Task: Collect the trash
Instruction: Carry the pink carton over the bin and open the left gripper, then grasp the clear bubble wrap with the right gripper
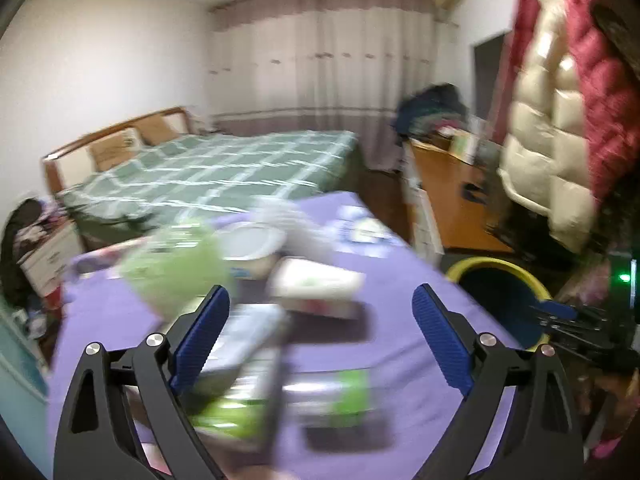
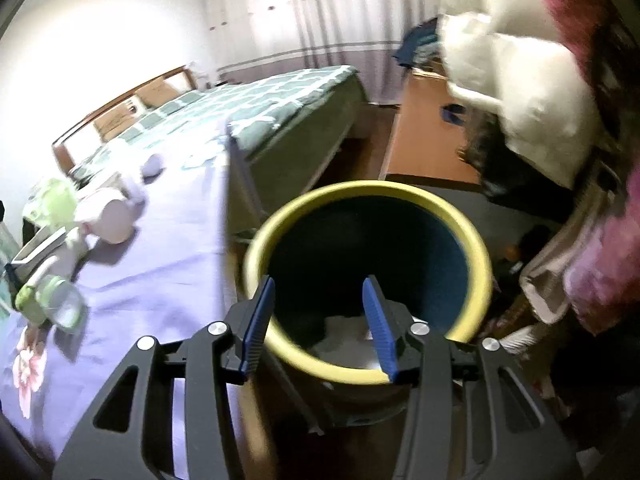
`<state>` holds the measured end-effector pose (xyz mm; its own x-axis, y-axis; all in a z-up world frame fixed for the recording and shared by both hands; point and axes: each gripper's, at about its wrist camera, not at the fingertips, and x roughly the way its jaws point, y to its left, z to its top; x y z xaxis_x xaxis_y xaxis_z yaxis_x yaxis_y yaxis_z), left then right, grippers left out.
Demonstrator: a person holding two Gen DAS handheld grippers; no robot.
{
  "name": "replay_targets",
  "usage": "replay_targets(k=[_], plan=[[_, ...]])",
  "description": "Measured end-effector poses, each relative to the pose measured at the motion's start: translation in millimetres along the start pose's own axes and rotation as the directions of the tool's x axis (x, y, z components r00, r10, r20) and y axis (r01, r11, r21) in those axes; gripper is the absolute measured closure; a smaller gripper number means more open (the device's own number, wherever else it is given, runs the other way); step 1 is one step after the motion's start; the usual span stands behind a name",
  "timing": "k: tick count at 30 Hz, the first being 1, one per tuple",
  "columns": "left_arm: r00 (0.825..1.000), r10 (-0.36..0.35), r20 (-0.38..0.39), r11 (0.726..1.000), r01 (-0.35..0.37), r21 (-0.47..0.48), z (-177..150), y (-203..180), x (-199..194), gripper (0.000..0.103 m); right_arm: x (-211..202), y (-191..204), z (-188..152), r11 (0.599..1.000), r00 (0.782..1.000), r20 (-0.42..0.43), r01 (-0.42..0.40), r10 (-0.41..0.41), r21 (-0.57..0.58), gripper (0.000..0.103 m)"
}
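Observation:
A yellow-rimmed blue bin (image 2: 476,248) stands on the floor beside a purple-covered table (image 2: 168,264). My right gripper (image 2: 322,292) is open and empty, right above the bin's mouth; something white (image 2: 344,332) lies inside. In the left wrist view my left gripper (image 1: 322,300) is open and empty above blurred trash on the table: a green crumpled bag (image 1: 176,268), a white carton (image 1: 316,280), a green-labelled bottle (image 1: 248,364). The bin (image 1: 480,268) shows to the right, with my right gripper's tips (image 1: 560,312) over it.
A white bowl (image 1: 248,240) and more packets sit further back on the table (image 1: 420,280). A bed with a green checked cover (image 1: 240,168) lies behind. An orange desk (image 1: 452,200) and hanging quilted coats (image 1: 560,120) stand at the right.

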<state>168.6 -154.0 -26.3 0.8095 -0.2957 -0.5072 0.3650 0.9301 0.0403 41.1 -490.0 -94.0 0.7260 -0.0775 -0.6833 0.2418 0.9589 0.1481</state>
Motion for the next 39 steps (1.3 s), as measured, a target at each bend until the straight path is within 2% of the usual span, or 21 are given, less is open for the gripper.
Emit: replay_targets(k=[3, 7, 12, 16, 20, 22, 25, 29, 35, 39], plan=[[0.996, 0.081, 0.031, 0.996, -0.080, -0.044, -4.0, 44.6, -11.7, 0.011, 1.5, 33.6, 5.0, 0.998, 1.000, -0.006, -0.029, 0.029, -0.049, 0.059], [0.987, 0.157, 0.039, 0.982, -0.152, -0.111, -11.2, 101.4, -14.3, 0.010, 3.8, 79.7, 10.1, 0.991, 0.998, -0.017, -0.068, 0.067, -0.113, 0.058], [0.962, 0.272, 0.027, 0.949, -0.263, -0.174, -29.4, 159.7, -1.6, 0.010, 3.4, 128.4, 12.8, 0.979, 0.993, -0.020, -0.116, 0.114, -0.167, 0.058], [0.951, 0.308, 0.003, 0.923, -0.298, -0.243, -44.7, 195.7, 10.8, 0.010, 7.3, 161.1, 20.7, 0.968, 0.989, -0.033, -0.145, 0.142, -0.205, 0.058], [0.941, 0.337, 0.003, 0.900, -0.322, -0.294, -58.1, 213.1, 13.7, 0.010, 13.7, 184.5, 32.7, 0.956, 0.983, -0.035, -0.185, 0.182, -0.229, 0.058], [0.939, 0.345, -0.008, 0.892, -0.330, -0.310, -64.2, 220.6, 17.7, 0.010, 24.0, 194.4, 48.8, 0.955, 0.985, -0.025, -0.174, 0.173, -0.240, 0.058], [0.935, 0.354, -0.024, 0.886, -0.344, -0.311, -70.4, 217.5, 16.3, 0.010, 42.6, 208.1, 76.1, 0.948, 0.983, -0.019, -0.180, 0.181, -0.262, 0.058], [0.931, 0.364, -0.011, 0.884, -0.349, -0.310, -72.0, 217.5, 16.5, 0.009, 84.2, 224.4, 109.5, 0.941, 0.988, -0.043, -0.156, 0.150, -0.299, 0.058], [0.935, 0.353, -0.026, 0.882, -0.342, -0.323, -73.4, 220.1, 16.1, 0.009, 145.1, 223.0, 124.5, 0.949, 0.985, -0.135, -0.142, 0.107, -0.281, 0.058], [0.933, 0.359, -0.039, 0.874, -0.351, -0.337, -74.1, 223.3, 17.5, 0.009, 158.3, 221.3, 125.8, 0.949, 0.981, -0.151, -0.162, 0.124, -0.270, 0.062]])
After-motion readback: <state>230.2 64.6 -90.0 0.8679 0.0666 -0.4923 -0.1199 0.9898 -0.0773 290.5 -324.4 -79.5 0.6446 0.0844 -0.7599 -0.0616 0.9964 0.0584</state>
